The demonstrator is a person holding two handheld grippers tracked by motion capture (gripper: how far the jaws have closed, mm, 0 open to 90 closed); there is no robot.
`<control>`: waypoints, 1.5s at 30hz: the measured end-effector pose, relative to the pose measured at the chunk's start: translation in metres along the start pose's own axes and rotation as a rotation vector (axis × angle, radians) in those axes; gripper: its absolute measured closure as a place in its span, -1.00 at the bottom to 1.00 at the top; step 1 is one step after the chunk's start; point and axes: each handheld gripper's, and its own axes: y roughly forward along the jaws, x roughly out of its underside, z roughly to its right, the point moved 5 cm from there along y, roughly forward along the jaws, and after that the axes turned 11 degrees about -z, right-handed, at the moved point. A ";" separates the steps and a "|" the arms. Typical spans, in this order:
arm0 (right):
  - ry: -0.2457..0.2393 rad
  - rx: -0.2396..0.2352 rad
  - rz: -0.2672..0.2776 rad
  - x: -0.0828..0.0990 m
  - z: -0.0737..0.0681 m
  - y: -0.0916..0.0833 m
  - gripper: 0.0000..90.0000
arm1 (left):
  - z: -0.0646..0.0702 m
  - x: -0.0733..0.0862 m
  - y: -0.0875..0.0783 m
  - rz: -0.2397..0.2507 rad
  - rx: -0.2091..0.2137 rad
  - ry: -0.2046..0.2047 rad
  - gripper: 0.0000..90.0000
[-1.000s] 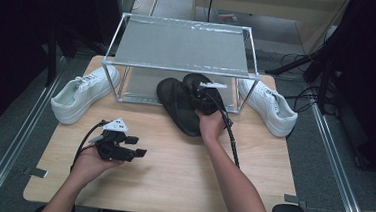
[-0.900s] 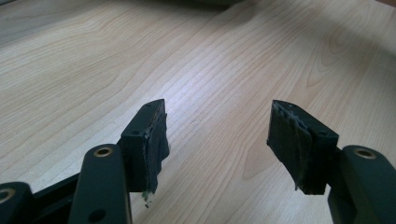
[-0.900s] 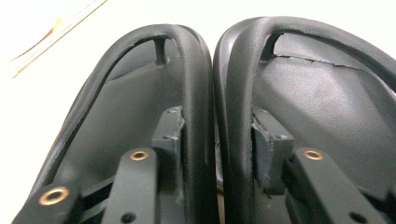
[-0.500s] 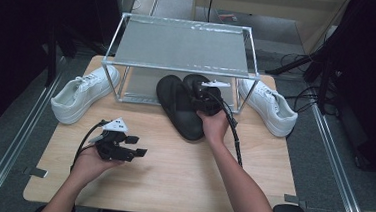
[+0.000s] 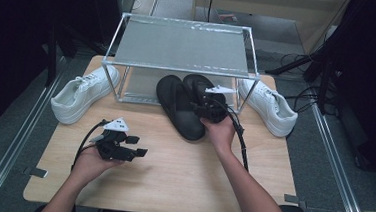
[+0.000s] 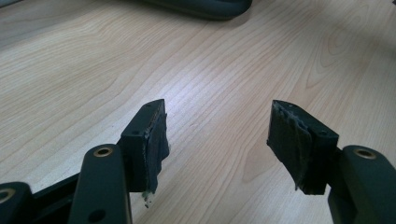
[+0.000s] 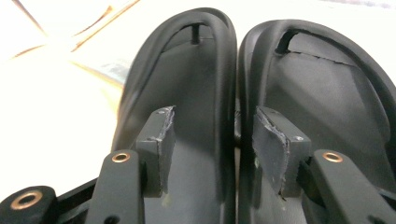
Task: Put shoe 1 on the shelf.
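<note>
Fingers (image 7: pixel 161 140) of the right gripper (image 7: pixel 212 135) have just been opening and are standing apart, empty, over the sandals (image 5: pixel 188 103) lying beside the rack (image 5: pixel 180 45), apparently releasing them, while the left gripper (image 6: pixel 219 140) is waiting open; backing away probably comes next.

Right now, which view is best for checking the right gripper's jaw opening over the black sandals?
Right gripper view: the right gripper has parted jaws, which have just been opening, straddling the inner edges of the black sandals, pads not pressing. High view shows it small above the sandals. Left gripper view catches a sandal edge at the top.
</note>
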 end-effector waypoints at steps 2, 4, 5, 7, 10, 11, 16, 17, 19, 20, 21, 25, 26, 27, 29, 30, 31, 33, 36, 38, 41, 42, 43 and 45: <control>-0.003 -0.019 -0.004 0.002 -0.002 -0.006 0.12 | 0.000 -0.001 0.000 0.000 0.012 0.000 -0.16; -0.013 -0.034 -0.006 0.005 -0.003 -0.012 0.10 | -0.001 -0.003 -0.001 0.001 0.017 -0.004 -0.15; -0.033 -0.033 -0.013 0.007 -0.004 -0.015 0.08 | -0.001 -0.004 -0.001 0.004 0.024 -0.002 -0.15; -0.065 -0.034 -0.019 0.011 -0.006 -0.023 0.07 | -0.001 -0.006 0.000 0.001 0.031 0.001 -0.13; -0.076 -0.054 0.006 0.018 -0.006 -0.037 0.07 | -0.002 -0.009 0.001 -0.004 0.051 -0.003 -0.09; -0.075 -0.062 0.010 0.020 -0.006 -0.039 0.07 | -0.002 -0.011 0.002 -0.006 0.049 0.002 -0.07; -0.076 -0.106 0.017 0.037 -0.008 -0.052 0.07 | -0.003 -0.021 0.003 -0.028 0.051 0.023 0.09; -0.082 -0.109 0.017 0.041 -0.009 -0.054 0.07 | -0.003 -0.025 0.002 -0.015 0.057 0.019 0.15; -0.094 -0.115 0.019 0.049 -0.010 -0.057 0.07 | -0.005 -0.032 0.001 -0.014 0.062 0.010 0.26; -0.093 -0.123 0.026 0.054 -0.010 -0.059 0.07 | -0.006 -0.035 0.001 -0.014 0.063 0.003 0.32; -0.092 -0.128 0.027 0.057 -0.010 -0.059 0.07 | -0.007 -0.039 0.000 -0.005 0.080 -0.001 0.38; -0.098 -0.148 0.015 0.070 -0.010 -0.061 0.09 | -0.011 -0.054 0.000 0.009 0.087 0.019 0.63; -0.099 -0.151 0.012 0.073 -0.011 -0.062 0.10 | -0.012 -0.057 0.000 0.009 0.085 0.029 0.68; -0.102 -0.157 0.018 0.075 -0.011 -0.062 0.10 | -0.014 -0.061 0.000 0.010 0.083 0.035 0.72; -0.109 -0.160 0.022 0.079 -0.012 -0.062 0.13 | -0.017 -0.068 -0.001 0.007 0.080 0.048 0.78; -0.111 -0.162 0.018 0.081 -0.013 -0.061 0.15 | -0.019 -0.070 -0.001 0.005 0.075 0.052 0.81; -0.114 -0.158 0.012 0.082 -0.012 -0.061 0.16 | -0.021 -0.074 -0.001 -0.001 0.069 0.062 0.85; -0.111 -0.161 0.005 0.085 -0.013 -0.061 0.16 | -0.024 -0.080 -0.002 -0.003 0.056 0.080 0.92; -0.098 -0.166 -0.001 0.087 -0.012 -0.060 0.14 | -0.032 -0.093 -0.004 -0.005 0.038 0.098 0.98; -0.104 -0.161 -0.012 0.088 -0.012 -0.058 0.13 | -0.037 -0.101 -0.005 -0.007 0.027 0.094 0.99; -0.094 -0.163 -0.024 0.089 -0.011 -0.055 0.09 | -0.043 -0.111 -0.005 -0.008 0.020 0.116 1.00; -0.093 -0.160 -0.027 0.090 -0.010 -0.054 0.09 | -0.045 -0.114 -0.004 -0.012 0.016 0.118 1.00; -0.096 -0.161 -0.031 0.090 -0.010 -0.053 0.09 | -0.047 -0.117 -0.004 -0.022 0.008 0.123 1.00; -0.093 -0.161 -0.036 0.091 -0.011 -0.052 0.09 | -0.050 -0.126 -0.007 -0.013 0.007 0.117 1.00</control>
